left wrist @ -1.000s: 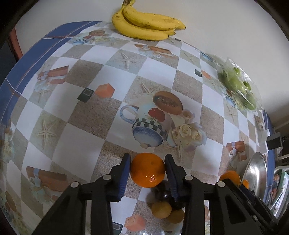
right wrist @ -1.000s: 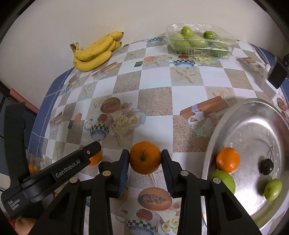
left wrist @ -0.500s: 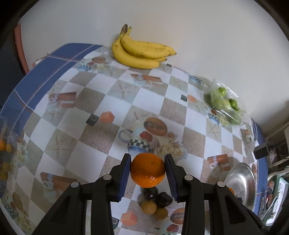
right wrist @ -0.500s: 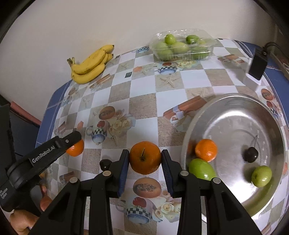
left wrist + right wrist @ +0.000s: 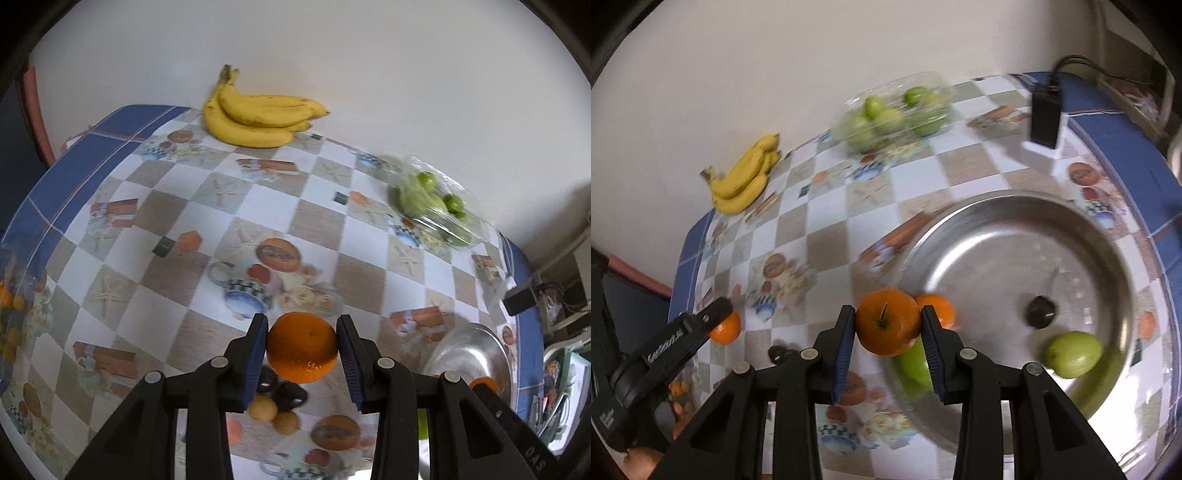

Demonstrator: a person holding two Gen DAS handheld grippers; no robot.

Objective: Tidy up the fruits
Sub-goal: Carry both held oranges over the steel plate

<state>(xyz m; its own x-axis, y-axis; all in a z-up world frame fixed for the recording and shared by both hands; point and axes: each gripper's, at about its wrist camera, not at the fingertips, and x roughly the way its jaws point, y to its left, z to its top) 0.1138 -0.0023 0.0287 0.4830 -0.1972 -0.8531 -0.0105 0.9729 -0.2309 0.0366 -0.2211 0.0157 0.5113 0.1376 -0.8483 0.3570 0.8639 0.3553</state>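
Both claws loaded: my right gripper clenches a stemmed orange above the metal tray's near rim; my left gripper grasps another orange over the tablecloth. Risk: round fruit (smooth skin) released at the rim may roll off.

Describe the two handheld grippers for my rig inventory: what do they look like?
Both match. The left gripper and right gripper have matte black plastic bodies with silver round rivets at the linkage joints, and flat fingers faced with ribbed blue pads. White lettering runs along the left gripper's side in the right wrist view. No cables or sleeves show.
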